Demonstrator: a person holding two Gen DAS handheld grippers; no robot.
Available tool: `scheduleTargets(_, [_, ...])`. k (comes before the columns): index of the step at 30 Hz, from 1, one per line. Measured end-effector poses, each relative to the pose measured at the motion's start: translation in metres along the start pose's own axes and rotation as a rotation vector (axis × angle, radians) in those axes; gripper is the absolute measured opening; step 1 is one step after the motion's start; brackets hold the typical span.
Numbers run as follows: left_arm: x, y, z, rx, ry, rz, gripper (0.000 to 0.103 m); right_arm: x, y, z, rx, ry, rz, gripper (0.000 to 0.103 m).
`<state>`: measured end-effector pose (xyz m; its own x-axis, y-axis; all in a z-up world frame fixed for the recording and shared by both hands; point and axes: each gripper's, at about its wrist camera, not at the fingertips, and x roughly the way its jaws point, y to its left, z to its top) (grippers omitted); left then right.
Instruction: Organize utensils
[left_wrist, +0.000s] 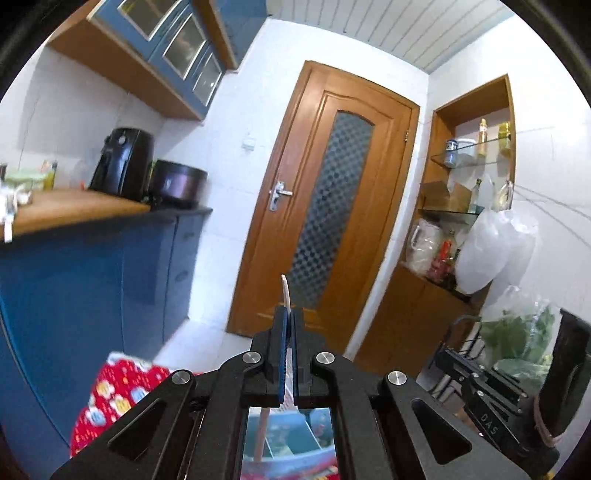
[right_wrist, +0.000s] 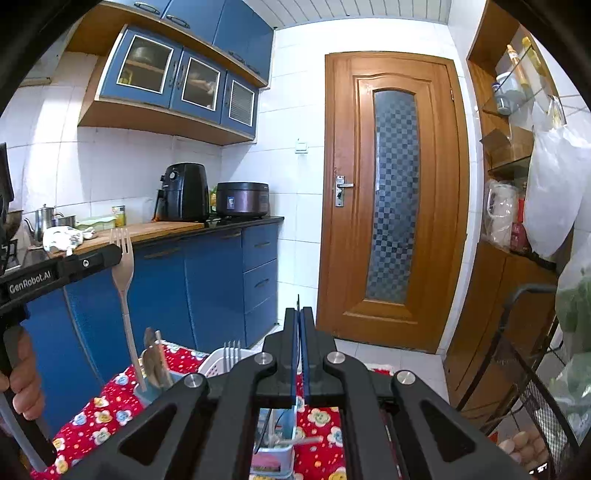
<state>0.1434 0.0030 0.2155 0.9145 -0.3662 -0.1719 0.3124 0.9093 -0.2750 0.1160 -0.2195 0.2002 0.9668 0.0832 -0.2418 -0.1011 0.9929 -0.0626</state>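
Your left gripper (left_wrist: 289, 325) covers most of the pale beige plastic fork (left_wrist: 286, 291); only its edge-on tip shows. In the right wrist view, the blue utensil holder (right_wrist: 147, 395) on the red flowered cloth (right_wrist: 107, 410) hides the fork's handle end. The right gripper's (right_wrist: 298, 332) body blocks the white slotted basket (right_wrist: 218, 363), leaving its contents unclear.

Red flowered cloth (right_wrist: 110, 417) under white basket (right_wrist: 216, 363), blue holder (right_wrist: 147, 395)
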Motion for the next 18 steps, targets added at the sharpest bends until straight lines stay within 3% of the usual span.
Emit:
scheduleTargets(9, [0.034,0.009,-0.017,0.021,0.022,0.06,0.002,0.04,0.011,-0.012,-0.029,0.051,0.004,0.003])
scheduleTargets(18, [0.061,0.022,-0.05,0.015,0.098,0.079,0.002,0.067,0.015,-0.039,-0.01,0.178,0.083,0.003])
